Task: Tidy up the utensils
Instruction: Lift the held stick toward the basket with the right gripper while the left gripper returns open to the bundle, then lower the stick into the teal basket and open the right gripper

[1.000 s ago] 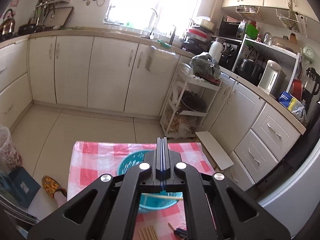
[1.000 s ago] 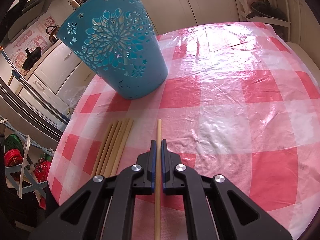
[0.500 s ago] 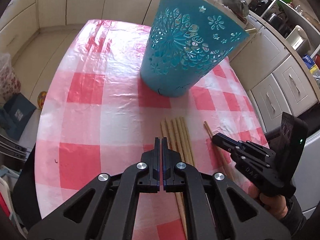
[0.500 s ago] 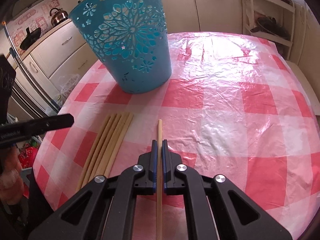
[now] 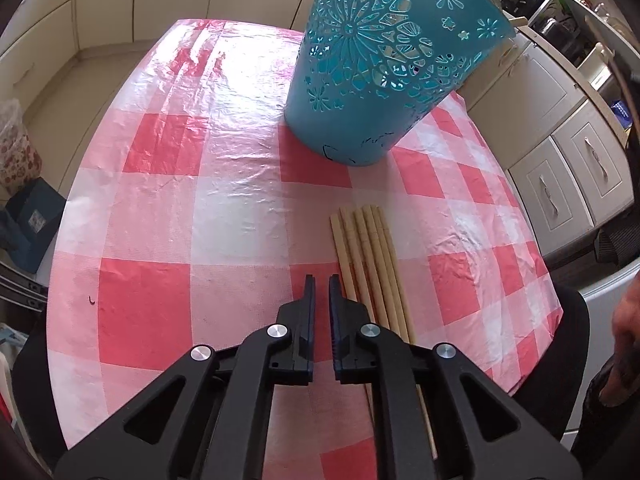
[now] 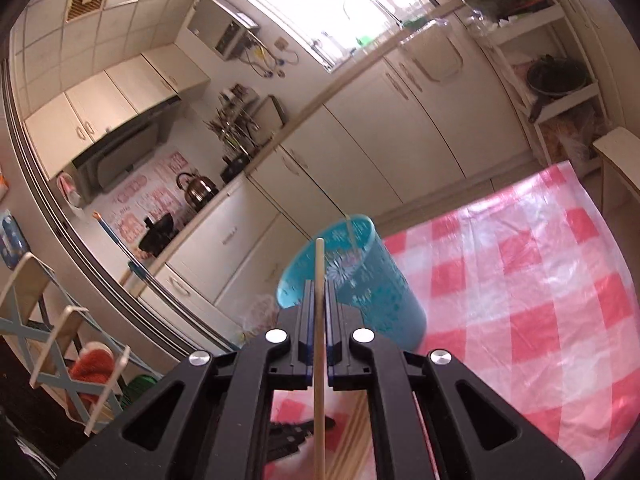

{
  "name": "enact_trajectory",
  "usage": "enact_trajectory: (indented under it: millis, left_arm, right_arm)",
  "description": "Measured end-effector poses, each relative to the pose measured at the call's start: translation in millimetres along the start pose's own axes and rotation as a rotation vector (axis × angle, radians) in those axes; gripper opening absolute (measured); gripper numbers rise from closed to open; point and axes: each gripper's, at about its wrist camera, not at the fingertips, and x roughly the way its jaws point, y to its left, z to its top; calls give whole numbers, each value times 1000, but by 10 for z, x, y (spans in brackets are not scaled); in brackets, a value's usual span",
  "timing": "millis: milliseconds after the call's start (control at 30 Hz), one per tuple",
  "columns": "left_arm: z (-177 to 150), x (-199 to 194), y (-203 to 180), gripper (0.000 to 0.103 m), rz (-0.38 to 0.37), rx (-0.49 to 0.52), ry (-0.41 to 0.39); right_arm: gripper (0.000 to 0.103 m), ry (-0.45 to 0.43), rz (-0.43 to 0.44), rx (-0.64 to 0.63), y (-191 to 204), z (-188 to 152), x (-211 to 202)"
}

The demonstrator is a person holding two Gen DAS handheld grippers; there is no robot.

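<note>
Left gripper (image 5: 322,286): now low over the checked table (image 5: 168,208), jaws opening, nothing between them, just left of five chopsticks (image 5: 370,256).
Basket (image 5: 384,60): upright behind them.
Right gripper (image 6: 319,292): clamped on one chopstick (image 6: 319,344), lifted off the table toward the basket; drop-in likely next.

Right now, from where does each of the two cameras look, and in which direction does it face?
Left wrist: sits on the left gripper, low over the checked table, looking down at the row of chopsticks and the blue basket; its jaws are opening on nothing; a hand shows at the right edge.
Right wrist: sits on the right gripper, raised, facing the kitchen cabinets, holding one chopstick.
Both show the basket, the table and the lying chopsticks.
</note>
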Motion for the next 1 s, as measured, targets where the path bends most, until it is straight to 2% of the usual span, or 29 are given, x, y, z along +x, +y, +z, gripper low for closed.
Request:
enact_trajectory:
  millis: [133,233,333,433,500,600,733,800,867,1000]
  left_arm:
    - [-25,18,-5,14,-2,-8,-3]
    - [-43,14,5,18,5,-12,-10]
    - [-51,-8,42,20,10,-17,-19]
    - [-58,-33,89,21,9,-21,-26]
    - [-63,-40,112,21,3,-23,-30]
    - [-68,-41,125,22,-6,-23,-34]
    - [-73,-50,139,23,-12,-27,-37]
    - [-81,-63,146,24,-7,-31,-39]
    - [-89,-73,149,26,-6,-37,-42]
    - [-103,-68,114,28,-1,-35,-41]
  right_arm:
    - [5,-103,6,-46,253,361,345]
    - [5,-174,-30,-64,331,523,710]
    - [6,-236,-109,-57,328,588,1064]
    - [6,-237,-193,-61,247,543,1235]
    - [6,-201,-231,-73,235,476,1329]
    - [6,-162,-252,-141,308,359,1362]
    - [6,-93,-237,-200,389,251,1328]
    - [12,-88,-230,-211,425,219,1212]
    - [26,-115,-227,-222,453,204,1019]
    - [35,-150,-235,-240,437,109,573]
